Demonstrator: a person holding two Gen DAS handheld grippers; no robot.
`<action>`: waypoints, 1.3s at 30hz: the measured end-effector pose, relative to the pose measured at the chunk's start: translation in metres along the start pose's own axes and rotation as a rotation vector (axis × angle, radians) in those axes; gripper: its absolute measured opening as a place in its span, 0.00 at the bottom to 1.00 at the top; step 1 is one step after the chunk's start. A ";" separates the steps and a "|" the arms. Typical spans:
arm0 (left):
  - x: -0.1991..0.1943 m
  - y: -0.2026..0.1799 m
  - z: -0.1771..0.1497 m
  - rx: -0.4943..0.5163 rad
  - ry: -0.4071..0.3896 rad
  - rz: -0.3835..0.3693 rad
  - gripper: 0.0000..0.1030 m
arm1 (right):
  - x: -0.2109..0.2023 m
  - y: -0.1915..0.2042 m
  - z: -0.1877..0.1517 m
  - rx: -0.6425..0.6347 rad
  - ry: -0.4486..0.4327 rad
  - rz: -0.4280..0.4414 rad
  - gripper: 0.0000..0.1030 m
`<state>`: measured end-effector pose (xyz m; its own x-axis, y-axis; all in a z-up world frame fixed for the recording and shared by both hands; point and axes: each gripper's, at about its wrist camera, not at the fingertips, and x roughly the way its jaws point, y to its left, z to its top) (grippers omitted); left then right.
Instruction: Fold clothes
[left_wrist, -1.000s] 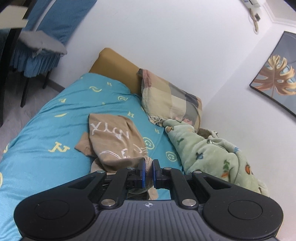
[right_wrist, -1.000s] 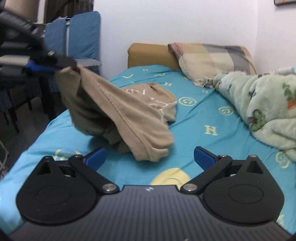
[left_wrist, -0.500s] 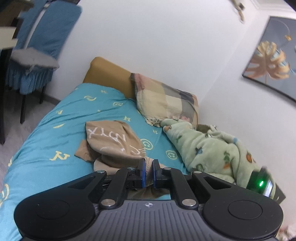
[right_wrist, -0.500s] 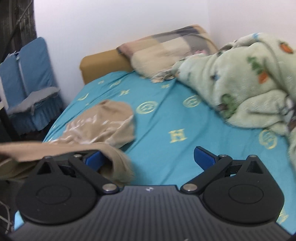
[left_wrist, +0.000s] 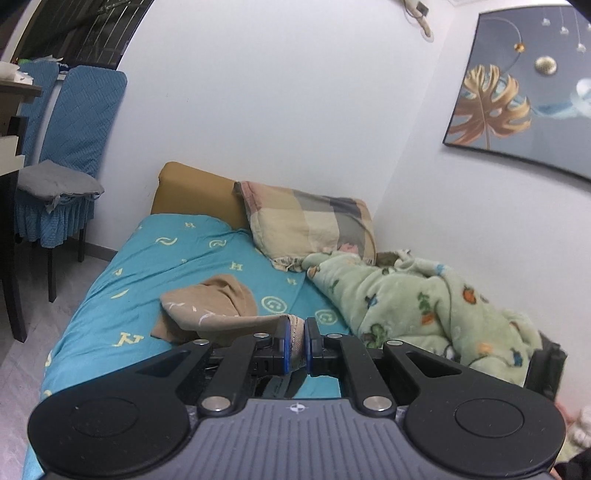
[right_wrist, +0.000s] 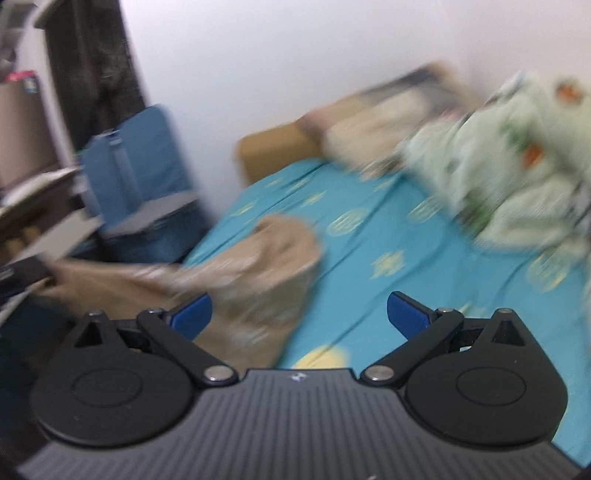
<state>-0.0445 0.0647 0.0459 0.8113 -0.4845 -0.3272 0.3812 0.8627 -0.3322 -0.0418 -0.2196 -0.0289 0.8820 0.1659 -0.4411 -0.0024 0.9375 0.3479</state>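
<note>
- I am clamping my left gripper (left_wrist: 295, 349) on an edge of the tan, soft cotton garment with pale lettering (left_wrist: 214, 310); its blue pads are nearly together with a pinch of cloth showing between them.
- I am lifting and drawing that edge back toward me: a second ago the garment was lying spread with its lettering facing up, and now it is bunching into a smaller heap farther up the bed while a taut strip is running from the heap to my pads.
- The rest of the garment is resting on the turquoise bedsheet with yellow symbols (left_wrist: 122, 306), near the middle of the bed, well apart from the checked beige pillow (left_wrist: 310, 225) and beside, not touching, the rumpled pale-green fleece blanket (left_wrist: 417, 306).
- My right gripper (right_wrist: 299, 314) is standing wide, its blue pads far apart and nothing between them; this view is smearing with motion.
- In that blurred view the garment (right_wrist: 258, 273) is stretching off to the left edge toward a dark shape I take to be my other gripper. A second ago it was hanging higher in this view; now it is lying lower and closer in front of my open pads.
- I judge this means the cloth is being pulled out straight so my free right claw can take a second corner; until it does, no fold is starting.
- One-point holding is letting the fabric twist, so the slack side may flop.
</note>
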 end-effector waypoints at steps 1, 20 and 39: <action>0.002 -0.002 -0.001 0.006 -0.005 -0.001 0.08 | 0.002 0.006 -0.009 -0.002 0.024 0.037 1.00; 0.037 -0.017 -0.021 0.034 -0.012 -0.018 0.08 | 0.102 0.004 -0.042 0.060 0.249 -0.095 1.00; 0.008 0.020 -0.026 -0.080 0.179 0.066 0.09 | -0.059 0.045 0.039 -0.291 -0.368 -0.206 1.00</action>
<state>-0.0417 0.0740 0.0136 0.7390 -0.4515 -0.5001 0.2877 0.8826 -0.3718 -0.0755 -0.1992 0.0444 0.9853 -0.1010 -0.1375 0.1042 0.9944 0.0162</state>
